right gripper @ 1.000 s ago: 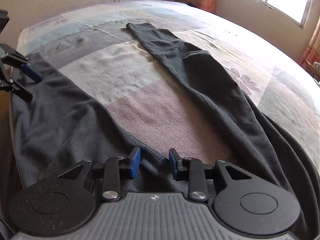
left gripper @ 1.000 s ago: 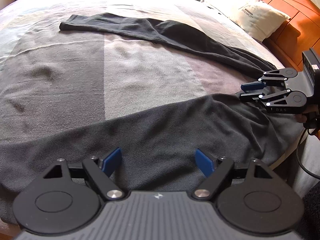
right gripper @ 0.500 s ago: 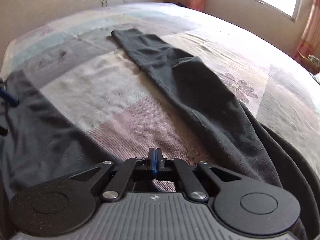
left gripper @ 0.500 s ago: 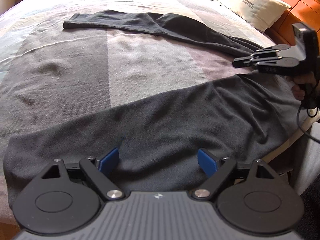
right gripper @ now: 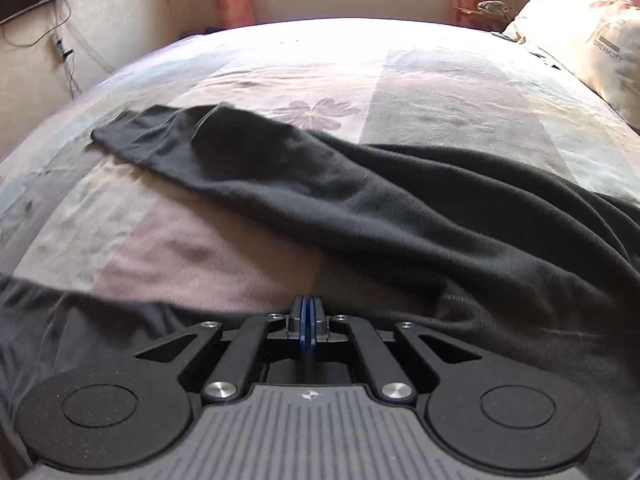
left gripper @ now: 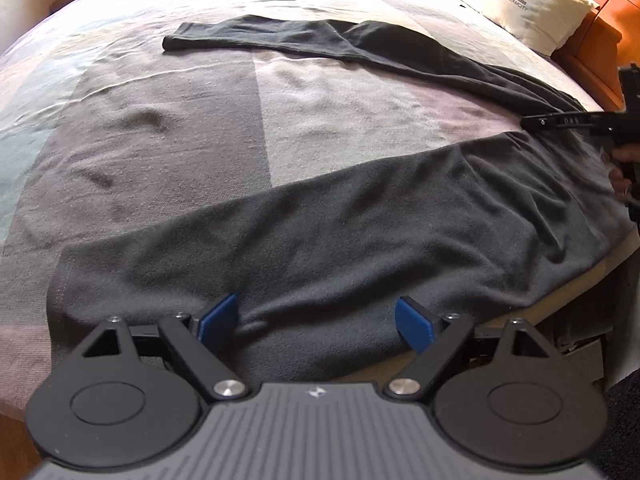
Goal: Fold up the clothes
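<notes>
Sunlit bedding fills the left wrist view: the bed (left gripper: 160,128) carries a patchwork cover in grey, cream and pink panels, with a pale printed pillow (left gripper: 532,8) at the far right against an orange wooden headboard (left gripper: 600,52). Spread across the cover lie the dark trousers (left gripper: 360,220), one leg running along the near edge of the bed and the other stretching away toward the far side, its cuff lying flat. My left gripper (left gripper: 316,320) sits low over the near leg with its blue pads spread wide apart, holding nothing; I cannot tell whether the pads touch the cloth. At the right edge of this view my right gripper (left gripper: 560,121) shows side-on at the point where the two legs meet, with a hand (left gripper: 622,172) behind it. Turning to the right wrist view, a curtained window and a cream wall with hanging cables stand beyond the bed (right gripper: 440,92), and the pillow (right gripper: 592,32) lies at the upper right. The trousers (right gripper: 380,208) cross this view from the cuff at the left to a bunched mass at the right. My right gripper (right gripper: 307,322) has its blue pads pressed together, and dark cloth lies at their base; a fold appears pinched between them.
</notes>
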Motion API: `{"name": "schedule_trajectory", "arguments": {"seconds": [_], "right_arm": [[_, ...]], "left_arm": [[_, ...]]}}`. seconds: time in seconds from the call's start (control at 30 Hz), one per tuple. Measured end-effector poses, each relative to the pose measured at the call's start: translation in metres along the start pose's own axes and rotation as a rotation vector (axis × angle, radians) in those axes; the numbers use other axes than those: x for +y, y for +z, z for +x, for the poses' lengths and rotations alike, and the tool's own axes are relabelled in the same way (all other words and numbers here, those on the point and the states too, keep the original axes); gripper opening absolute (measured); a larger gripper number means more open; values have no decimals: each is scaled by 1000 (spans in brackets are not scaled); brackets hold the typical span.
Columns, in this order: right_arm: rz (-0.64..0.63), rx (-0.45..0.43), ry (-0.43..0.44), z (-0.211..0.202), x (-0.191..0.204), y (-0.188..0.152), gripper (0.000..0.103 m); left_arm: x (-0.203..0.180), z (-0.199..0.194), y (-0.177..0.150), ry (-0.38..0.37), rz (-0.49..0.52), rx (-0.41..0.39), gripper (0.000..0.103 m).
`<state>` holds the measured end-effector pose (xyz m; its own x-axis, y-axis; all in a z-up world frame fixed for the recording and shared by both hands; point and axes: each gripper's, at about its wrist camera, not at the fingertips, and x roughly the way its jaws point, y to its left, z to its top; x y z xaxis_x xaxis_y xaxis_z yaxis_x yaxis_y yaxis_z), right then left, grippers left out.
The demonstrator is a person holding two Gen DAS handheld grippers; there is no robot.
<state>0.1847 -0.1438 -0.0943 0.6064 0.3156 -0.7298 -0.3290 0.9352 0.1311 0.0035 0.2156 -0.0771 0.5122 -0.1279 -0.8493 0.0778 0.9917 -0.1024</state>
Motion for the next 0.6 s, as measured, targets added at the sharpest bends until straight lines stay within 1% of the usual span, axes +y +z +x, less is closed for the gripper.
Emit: {"name": "schedule_trajectory", "arguments": {"seconds": [0.03, 0.07, 0.13, 0.2, 0.23, 0.27, 0.37, 0.4, 0.5, 0.57, 0.6], "right_arm": [[6, 5, -12, 4, -1, 5, 2], [12, 12, -19, 7, -1, 10, 4], [4, 8, -8, -4, 3, 14, 10], [-16, -11, 24, -24, 9, 9, 22], [-26, -17, 41, -35, 12, 4, 31], [-35, -23, 59, -45, 15, 0, 34], [-39, -8, 89, -60, 22, -17, 34], [-38, 1, 97, -64, 24, -23, 34], [-17, 26, 93, -66, 25, -42, 35], [21, 50, 70, -63, 20, -55, 40], [37, 57, 63, -62, 19, -60, 39]], "left_arm": [[1, -2, 2, 4, -11, 5, 86], [2, -6, 4, 3, -17, -4, 86], [2, -15, 8, -9, -9, -49, 86], [4, -16, 13, -28, -7, -85, 86], [5, -15, 15, -37, -10, -100, 86], [7, -11, 17, -58, -21, -110, 86], [16, 5, 19, -135, -79, -129, 86], [21, 7, 17, -125, -96, -134, 86], [40, 6, 8, -35, -123, -152, 86], [61, 2, 2, 71, -141, -146, 86], [70, -1, 0, 101, -159, -144, 86]]}}
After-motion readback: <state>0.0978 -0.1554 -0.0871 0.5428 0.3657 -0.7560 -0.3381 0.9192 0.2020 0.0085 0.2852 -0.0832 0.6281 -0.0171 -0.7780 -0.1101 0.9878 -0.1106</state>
